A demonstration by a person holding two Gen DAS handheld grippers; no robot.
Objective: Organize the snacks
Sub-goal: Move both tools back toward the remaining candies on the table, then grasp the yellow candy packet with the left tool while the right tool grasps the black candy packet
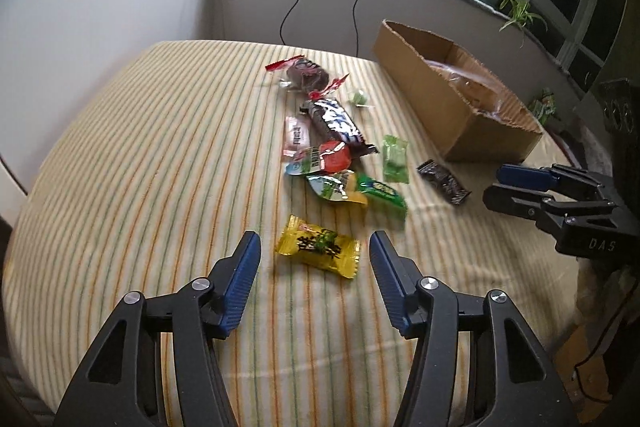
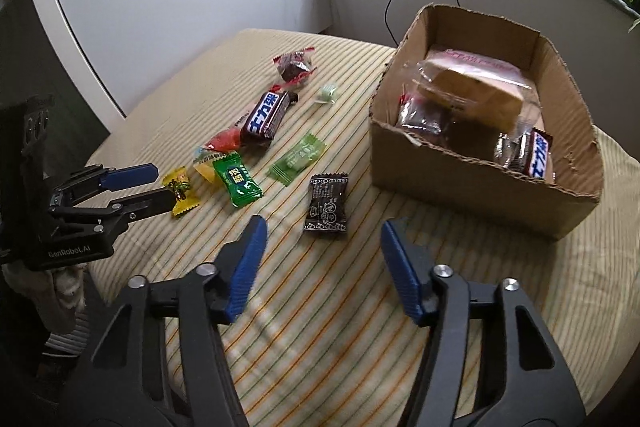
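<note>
Left wrist view has the left tongs (image 1: 314,247) spread wide and gripping nothing, hovering over a yellow wrapped candy (image 1: 318,246) on the striped worktop cloth (image 1: 140,155). Beyond it the snacks lie scattered: a green packet (image 1: 380,193), a pale green sachet (image 1: 395,159), a Snickers bar (image 1: 334,121) and a dark cake in clear wrap (image 1: 306,74). Right wrist view shows the right tongs (image 2: 322,237) equally spread and bare, with a black candy wrapper (image 2: 327,203) lying just ahead of them. Further right, the open cardboard box (image 2: 472,175) holds wrapped bread (image 2: 476,87) and another Snickers bar (image 2: 538,155).
</note>
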